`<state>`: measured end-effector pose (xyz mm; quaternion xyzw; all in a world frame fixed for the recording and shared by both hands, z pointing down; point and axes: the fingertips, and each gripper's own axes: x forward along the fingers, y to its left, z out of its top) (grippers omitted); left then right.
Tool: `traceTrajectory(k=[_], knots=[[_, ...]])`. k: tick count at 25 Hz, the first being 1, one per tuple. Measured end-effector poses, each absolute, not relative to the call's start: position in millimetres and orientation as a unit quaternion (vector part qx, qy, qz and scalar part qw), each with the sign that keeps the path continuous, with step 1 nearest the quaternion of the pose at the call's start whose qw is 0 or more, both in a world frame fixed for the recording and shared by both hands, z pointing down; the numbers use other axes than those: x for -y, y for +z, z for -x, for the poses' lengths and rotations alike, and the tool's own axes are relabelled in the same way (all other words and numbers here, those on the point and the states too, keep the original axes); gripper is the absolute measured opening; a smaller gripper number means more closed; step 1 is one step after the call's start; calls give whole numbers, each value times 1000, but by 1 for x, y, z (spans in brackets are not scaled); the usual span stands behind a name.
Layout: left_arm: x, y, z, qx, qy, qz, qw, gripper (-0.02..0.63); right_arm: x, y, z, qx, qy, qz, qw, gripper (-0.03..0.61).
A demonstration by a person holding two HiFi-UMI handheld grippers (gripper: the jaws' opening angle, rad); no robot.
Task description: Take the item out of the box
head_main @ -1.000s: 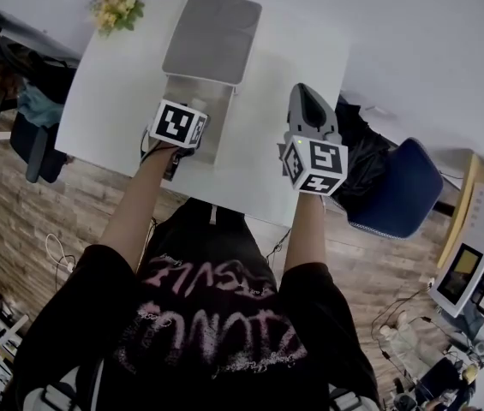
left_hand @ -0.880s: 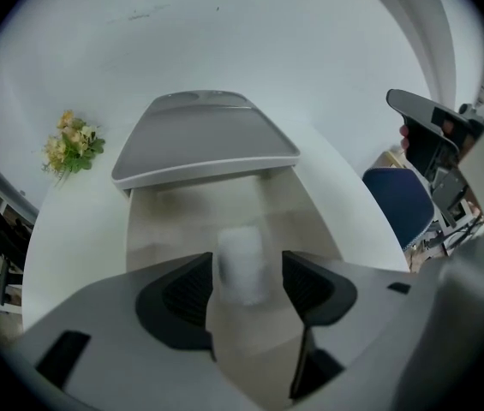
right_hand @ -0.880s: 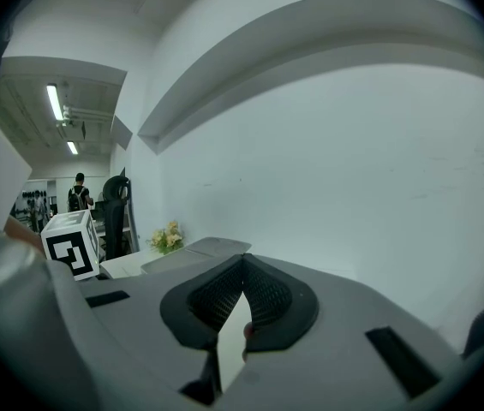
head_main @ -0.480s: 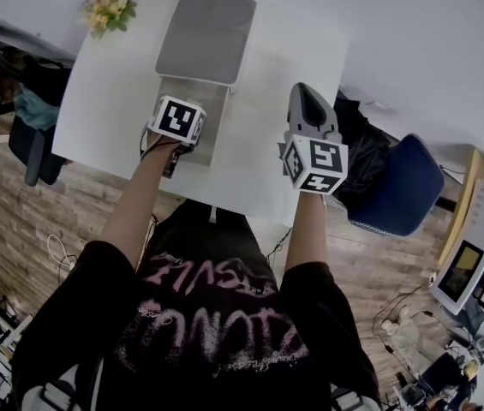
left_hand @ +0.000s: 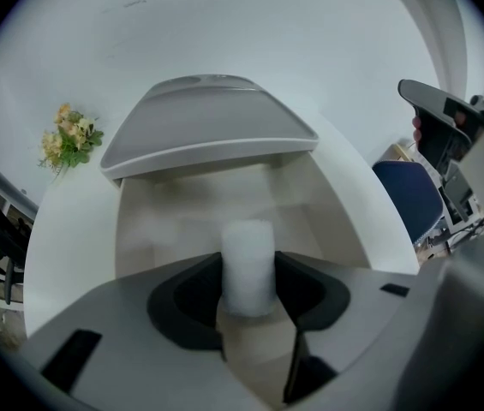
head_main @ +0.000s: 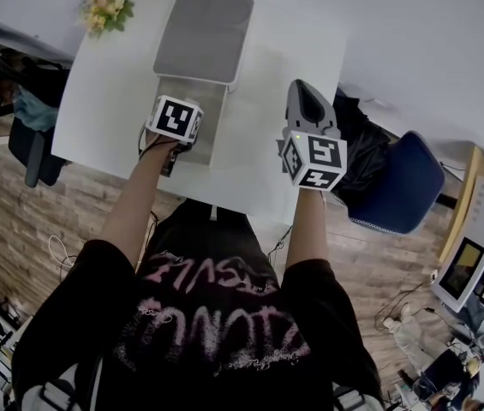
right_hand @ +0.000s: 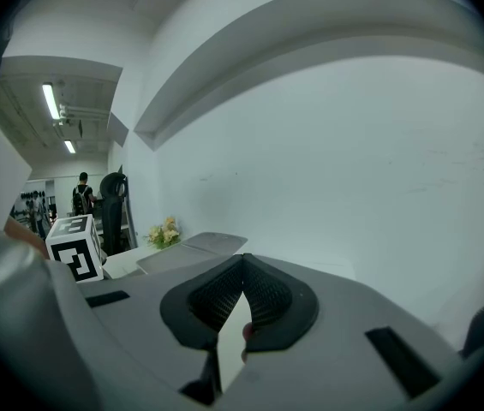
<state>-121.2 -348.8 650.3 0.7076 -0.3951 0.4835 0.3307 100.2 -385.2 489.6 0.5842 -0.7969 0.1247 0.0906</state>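
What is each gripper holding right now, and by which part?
Left gripper: jaws, just closing, grip the white cylinder by its sides, in the box. Right gripper: shut, empty.

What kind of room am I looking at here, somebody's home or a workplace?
Most likely an office or lab workroom: a plain white table, a blue office chair beside it, loose cables on the wood-pattern floor, and ceiling strip lights in the right gripper view.

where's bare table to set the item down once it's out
Widest bare table lies left of the box, nearer than the flowers. A narrower strip right of the box sits partly under the right gripper. Crowded: inside the box.
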Motion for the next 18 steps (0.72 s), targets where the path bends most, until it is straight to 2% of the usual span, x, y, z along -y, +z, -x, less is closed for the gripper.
traceTrajectory(k=[18], knots=[[347, 615, 128, 418, 421, -745, 305, 184, 375, 475, -87, 805, 120, -576, 83, 9]])
